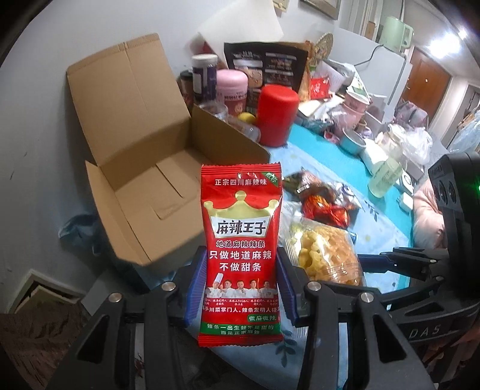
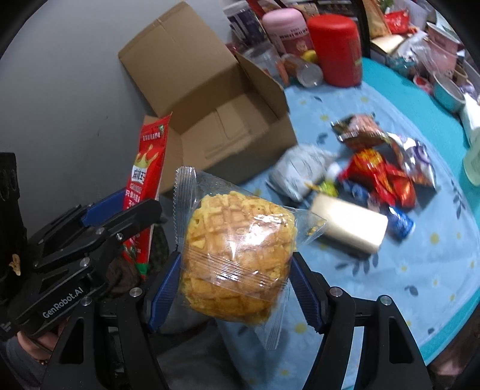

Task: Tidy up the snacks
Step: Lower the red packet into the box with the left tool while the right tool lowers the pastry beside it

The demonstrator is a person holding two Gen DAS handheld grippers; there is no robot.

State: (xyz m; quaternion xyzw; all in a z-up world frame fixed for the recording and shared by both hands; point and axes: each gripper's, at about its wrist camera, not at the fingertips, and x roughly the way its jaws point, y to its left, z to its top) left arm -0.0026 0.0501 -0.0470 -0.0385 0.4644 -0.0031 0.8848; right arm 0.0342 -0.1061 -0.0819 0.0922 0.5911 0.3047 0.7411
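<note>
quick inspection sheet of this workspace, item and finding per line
surface: table under a blue flowered cloth
job's things: open cardboard box, nothing seen inside; loose snacks piled on the cloth
clutter: red canister, pink jar, bowls at the back
grippers: left claw shut on a red snack packet; right claw shut on a wrapped bun
cables: one behind the kettle
surroundings: grey wall
</note>
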